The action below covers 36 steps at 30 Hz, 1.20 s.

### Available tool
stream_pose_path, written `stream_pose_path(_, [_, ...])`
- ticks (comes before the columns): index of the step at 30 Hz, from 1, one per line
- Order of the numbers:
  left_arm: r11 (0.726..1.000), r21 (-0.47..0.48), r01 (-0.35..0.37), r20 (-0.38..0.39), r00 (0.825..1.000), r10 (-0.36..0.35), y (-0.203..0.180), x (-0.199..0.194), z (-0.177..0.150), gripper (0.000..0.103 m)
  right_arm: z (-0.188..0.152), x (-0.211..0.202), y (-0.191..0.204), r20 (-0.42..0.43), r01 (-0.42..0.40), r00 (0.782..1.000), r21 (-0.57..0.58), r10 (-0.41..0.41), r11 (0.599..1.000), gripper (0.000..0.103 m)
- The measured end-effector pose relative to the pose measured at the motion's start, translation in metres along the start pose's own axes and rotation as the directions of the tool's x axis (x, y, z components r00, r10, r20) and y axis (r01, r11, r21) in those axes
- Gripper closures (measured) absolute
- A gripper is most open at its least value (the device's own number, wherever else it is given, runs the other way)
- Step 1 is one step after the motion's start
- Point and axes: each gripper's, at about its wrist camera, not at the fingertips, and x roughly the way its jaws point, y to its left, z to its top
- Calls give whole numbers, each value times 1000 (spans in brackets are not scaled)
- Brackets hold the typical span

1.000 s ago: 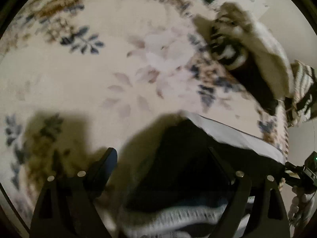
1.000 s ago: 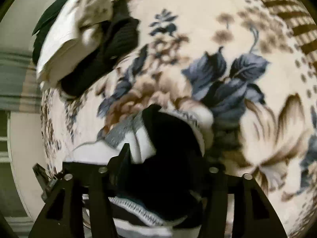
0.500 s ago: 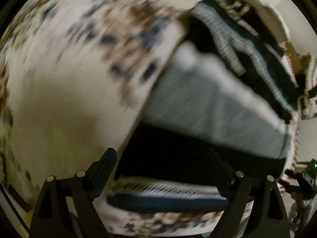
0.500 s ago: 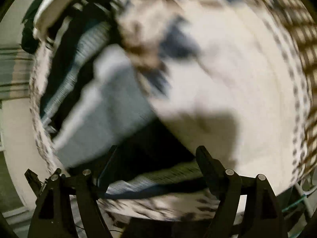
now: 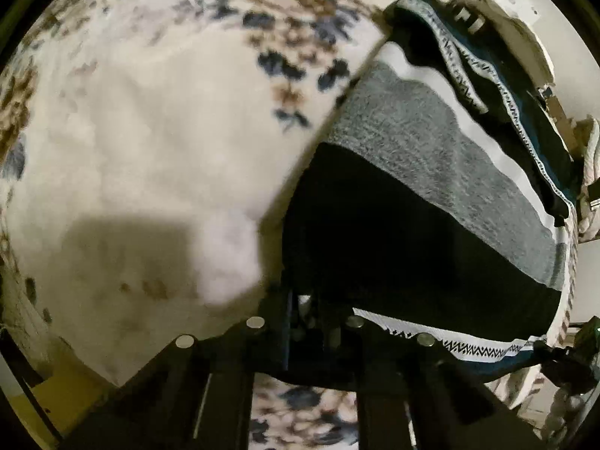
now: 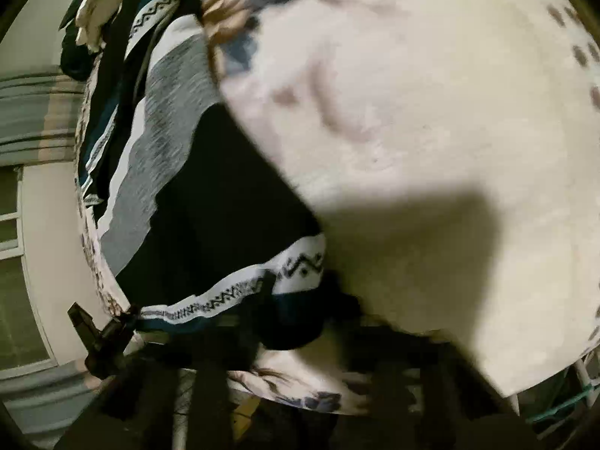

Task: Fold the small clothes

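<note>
A knitted garment (image 5: pixel 431 202) with black, grey and white bands and a zigzag-patterned hem lies stretched across a cream floral cloth surface (image 5: pixel 157 142). My left gripper (image 5: pixel 305 332) is shut on its near black corner. In the right wrist view the same garment (image 6: pixel 195 195) runs up the left side, and my right gripper (image 6: pixel 296 322) is shut on its patterned hem corner (image 6: pixel 300 270). The other gripper (image 6: pixel 101 337) shows at the garment's far hem corner.
More clothes (image 5: pixel 498 37) are heaped at the far edge of the surface, and they also show in the right wrist view (image 6: pixel 97 18). The surface's edge drops off near a wall and window (image 6: pixel 22 262). A rack frame (image 6: pixel 585 382) stands at lower right.
Both grippers went from open over a bunched garment to shut on its corners. The garment is now pulled out flat and long across the surface.
</note>
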Motion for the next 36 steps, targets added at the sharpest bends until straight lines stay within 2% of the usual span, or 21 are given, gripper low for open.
stream_pose_path(4, [1000, 0, -5, 41, 999, 5, -8, -19, -6, 96, -4, -3, 10, 32, -26, 999, 26, 25, 999, 94])
stream_pose_path(9, [994, -94, 53, 71, 996, -47, -17, -52, -1, 97, -12, -29, 21, 68, -97, 993, 72, 92, 993, 94])
stream_pose_path(14, [980, -147, 131, 124, 986, -114, -16, -88, 15, 97, -9, -73, 43, 100, -154, 984, 45, 149, 987, 94])
stream_pose_path(19, [961, -168, 220, 188, 964, -187, -31, -112, 59, 97, 8, -105, 75, 125, -180, 976, 3, 179, 984, 94])
stream_pose_path(26, [945, -180, 272, 222, 947, -230, -48, -100, 133, 97, 68, -127, 117, 185, -172, 967, -43, 177, 984, 95])
stream_pose_path(30, [945, -160, 286, 228, 942, -246, -70, -79, 194, 97, 120, -124, 142, 224, -147, 962, -71, 159, 987, 95])
stream_pose_path(33, [951, -131, 278, 221, 944, -246, -89, -61, 237, 97, 166, -117, 162, 258, -128, 955, -81, 145, 989, 95])
stream_pose_path(36, [957, -122, 262, 190, 953, -236, -102, -37, 277, 97, 215, -107, 174, 293, -115, 948, -46, 124, 992, 95])
